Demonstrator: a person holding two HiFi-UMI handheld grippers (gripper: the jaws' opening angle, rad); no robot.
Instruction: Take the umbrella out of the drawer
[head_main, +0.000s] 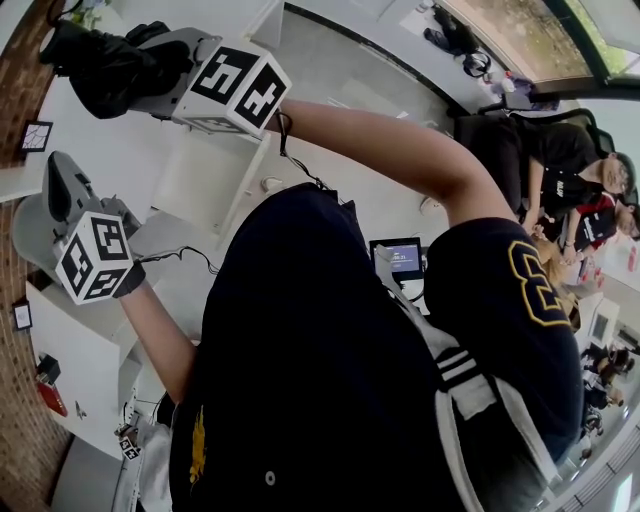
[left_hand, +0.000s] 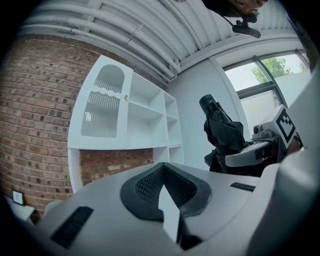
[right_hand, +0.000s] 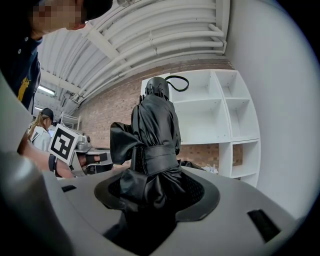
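In front of the shelves (right_hand: 220, 115), you are holding the umbrella (right_hand: 155, 125) aloft, pinched in the right gripper (right_hand: 150, 200), left gripper (left_hand: 167, 200) pressed together and empty; it looks clear of the drawer, only set-down remaining.

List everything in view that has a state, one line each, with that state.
umbrella: folded, strap wrapped round it, held in the right gripper.
right gripper: shut on the umbrella.
left gripper: jaws together, nothing between them.
cabinet door: closed.
screen: lit.
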